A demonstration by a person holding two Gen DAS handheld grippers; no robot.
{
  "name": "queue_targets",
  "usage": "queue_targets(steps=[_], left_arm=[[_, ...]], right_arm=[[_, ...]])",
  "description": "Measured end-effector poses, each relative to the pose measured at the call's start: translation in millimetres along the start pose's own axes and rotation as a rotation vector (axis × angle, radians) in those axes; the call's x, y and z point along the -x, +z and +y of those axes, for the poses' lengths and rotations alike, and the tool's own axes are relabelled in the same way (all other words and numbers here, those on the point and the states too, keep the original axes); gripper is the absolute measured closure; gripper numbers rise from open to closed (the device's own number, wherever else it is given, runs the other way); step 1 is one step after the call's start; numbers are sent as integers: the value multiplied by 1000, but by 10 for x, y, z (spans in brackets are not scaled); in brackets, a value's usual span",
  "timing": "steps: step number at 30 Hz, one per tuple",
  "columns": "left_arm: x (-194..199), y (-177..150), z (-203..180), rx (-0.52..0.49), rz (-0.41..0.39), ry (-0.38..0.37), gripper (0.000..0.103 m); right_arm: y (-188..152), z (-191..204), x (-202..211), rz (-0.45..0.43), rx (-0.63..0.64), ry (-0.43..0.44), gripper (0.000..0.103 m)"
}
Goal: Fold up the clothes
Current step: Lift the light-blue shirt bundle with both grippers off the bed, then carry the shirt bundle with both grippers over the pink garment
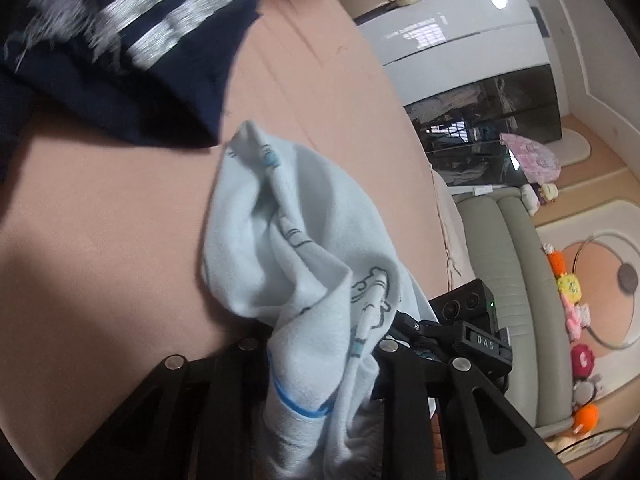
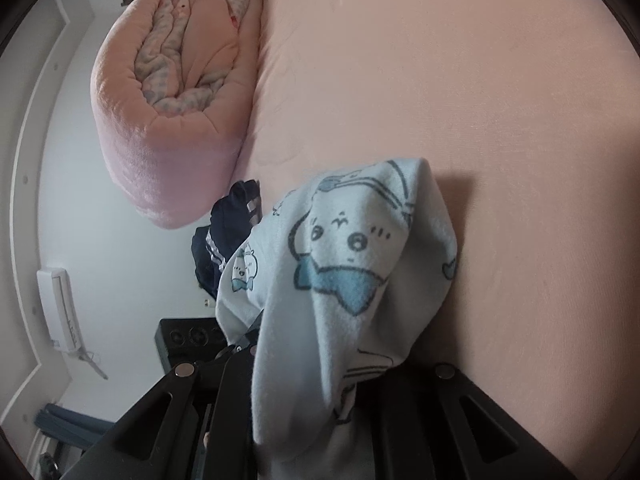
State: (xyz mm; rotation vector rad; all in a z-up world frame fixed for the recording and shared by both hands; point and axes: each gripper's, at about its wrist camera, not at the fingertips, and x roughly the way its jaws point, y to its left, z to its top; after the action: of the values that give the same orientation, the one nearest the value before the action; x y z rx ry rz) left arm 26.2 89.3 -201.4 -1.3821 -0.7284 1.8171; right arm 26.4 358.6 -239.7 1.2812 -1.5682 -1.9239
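Note:
A light blue garment with cartoon prints (image 1: 304, 264) hangs bunched from both grippers above the pink bed sheet (image 1: 100, 220). My left gripper (image 1: 316, 396) is shut on one part of it. My right gripper (image 2: 332, 396) is shut on another part (image 2: 344, 264), which drapes over its fingers and hides them. The other gripper's black body shows in each view, in the left wrist view (image 1: 476, 328) and in the right wrist view (image 2: 188, 340). A navy garment with white stripes (image 1: 132, 44) lies on the bed beyond; it also shows in the right wrist view (image 2: 224, 240).
A rolled pink quilt (image 2: 168, 108) lies at the bed's end. A grey-green padded bench (image 1: 516, 300), stuffed toys (image 1: 572, 292) and a glass-fronted cabinet (image 1: 492, 128) stand beside the bed. A wall air conditioner (image 2: 60, 308) is on the white wall.

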Motion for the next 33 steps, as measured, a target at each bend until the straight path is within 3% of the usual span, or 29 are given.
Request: queue_targets(steps=[7, 12, 20, 27, 33], left_arm=[[42, -28, -48, 56, -38, -23, 82], [27, -16, -298, -7, -38, -19, 82], [-28, 50, -585, -29, -6, -64, 82], [-181, 18, -850, -60, 40, -88, 82], [-151, 1, -1091, -113, 25, -70, 82]], right_arm=[[-110, 113, 67, -93, -6, -43, 92], [-162, 156, 177, -142, -32, -34, 91], [-184, 583, 487, -201, 120, -109, 91], [-286, 543, 851, -277, 78, -95, 88], [-304, 567, 1005, -315, 63, -49, 87]])
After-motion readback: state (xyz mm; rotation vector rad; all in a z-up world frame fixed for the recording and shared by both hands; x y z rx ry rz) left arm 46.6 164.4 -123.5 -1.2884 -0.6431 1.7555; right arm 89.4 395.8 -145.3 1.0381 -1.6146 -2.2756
